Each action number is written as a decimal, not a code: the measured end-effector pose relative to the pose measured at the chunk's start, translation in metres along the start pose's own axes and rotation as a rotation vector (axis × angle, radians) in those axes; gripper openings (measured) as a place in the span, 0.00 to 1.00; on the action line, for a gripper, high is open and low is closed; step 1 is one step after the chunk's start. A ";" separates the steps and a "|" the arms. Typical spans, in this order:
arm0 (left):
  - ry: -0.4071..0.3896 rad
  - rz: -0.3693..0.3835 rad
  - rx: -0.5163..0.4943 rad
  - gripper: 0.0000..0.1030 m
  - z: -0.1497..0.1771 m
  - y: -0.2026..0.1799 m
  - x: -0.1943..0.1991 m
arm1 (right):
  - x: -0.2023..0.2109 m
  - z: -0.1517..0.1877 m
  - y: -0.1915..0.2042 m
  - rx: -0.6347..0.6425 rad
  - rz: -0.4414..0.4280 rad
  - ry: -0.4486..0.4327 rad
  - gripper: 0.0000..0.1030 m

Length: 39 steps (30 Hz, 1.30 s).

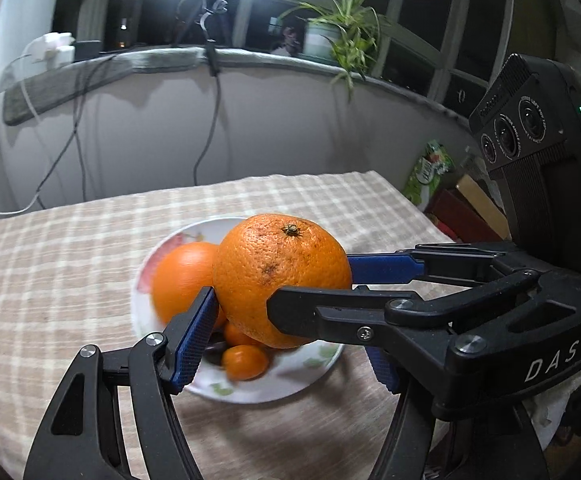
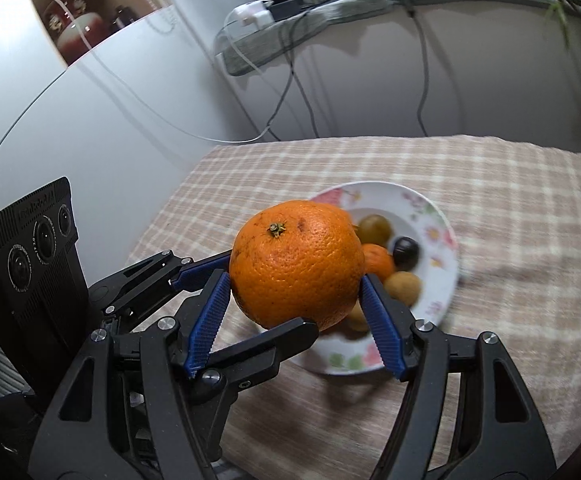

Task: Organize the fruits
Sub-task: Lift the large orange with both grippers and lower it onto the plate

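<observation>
**While clamped from 2 sides: 1 large orange above a plate of fruit**

Left wrist view: closed on the large orange (image 1: 278, 276) with the left gripper (image 1: 290, 320), its left blue pad (image 1: 194, 340) pressed to the fruit's lower left, its other pad partly hidden. Reaching in from the right, the right gripper (image 1: 312, 286), also closed on the same fruit, front and back. Stem end up. Below it, a floral plate (image 1: 290, 384) on a checked tablecloth (image 1: 70, 260), holding a second orange (image 1: 182, 280) and a small orange fruit (image 1: 246, 362), both blurred.

Right wrist view: squeezed between both blue pads of the right gripper (image 2: 295, 278), the large orange (image 2: 296, 264). From the left, the left gripper (image 2: 270, 292), 1 finger behind, 1 beneath. Behind, the plate (image 2: 430, 208) with a greenish fruit (image 2: 375, 229), a dark fruit (image 2: 406, 254) and a tan fruit (image 2: 402, 288).
</observation>
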<state>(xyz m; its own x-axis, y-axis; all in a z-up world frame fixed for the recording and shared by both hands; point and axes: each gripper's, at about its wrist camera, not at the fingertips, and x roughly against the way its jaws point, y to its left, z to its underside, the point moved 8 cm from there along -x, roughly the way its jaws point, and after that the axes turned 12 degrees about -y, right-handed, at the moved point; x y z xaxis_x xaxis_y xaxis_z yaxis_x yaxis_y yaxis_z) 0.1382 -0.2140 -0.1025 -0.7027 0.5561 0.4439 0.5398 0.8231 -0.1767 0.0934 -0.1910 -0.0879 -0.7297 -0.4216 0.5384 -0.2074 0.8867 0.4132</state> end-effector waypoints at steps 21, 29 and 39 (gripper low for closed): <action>0.074 0.023 -0.030 0.67 0.014 -0.016 -0.029 | -0.002 0.013 -0.038 -0.056 0.027 0.022 0.68; 0.082 0.024 -0.039 0.67 0.017 -0.015 -0.029 | -0.002 0.015 -0.036 -0.031 0.037 0.028 0.68; 0.091 0.026 -0.039 0.67 0.020 -0.014 -0.025 | -0.004 0.016 -0.034 -0.006 0.044 0.042 0.68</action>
<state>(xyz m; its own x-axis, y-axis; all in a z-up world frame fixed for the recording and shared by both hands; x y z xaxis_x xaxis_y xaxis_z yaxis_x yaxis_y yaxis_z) 0.1392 -0.2371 -0.1290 -0.6442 0.5626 0.5181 0.5761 0.8025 -0.1551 0.0928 -0.2162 -0.1155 -0.7102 -0.3895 0.5865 -0.1717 0.9037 0.3922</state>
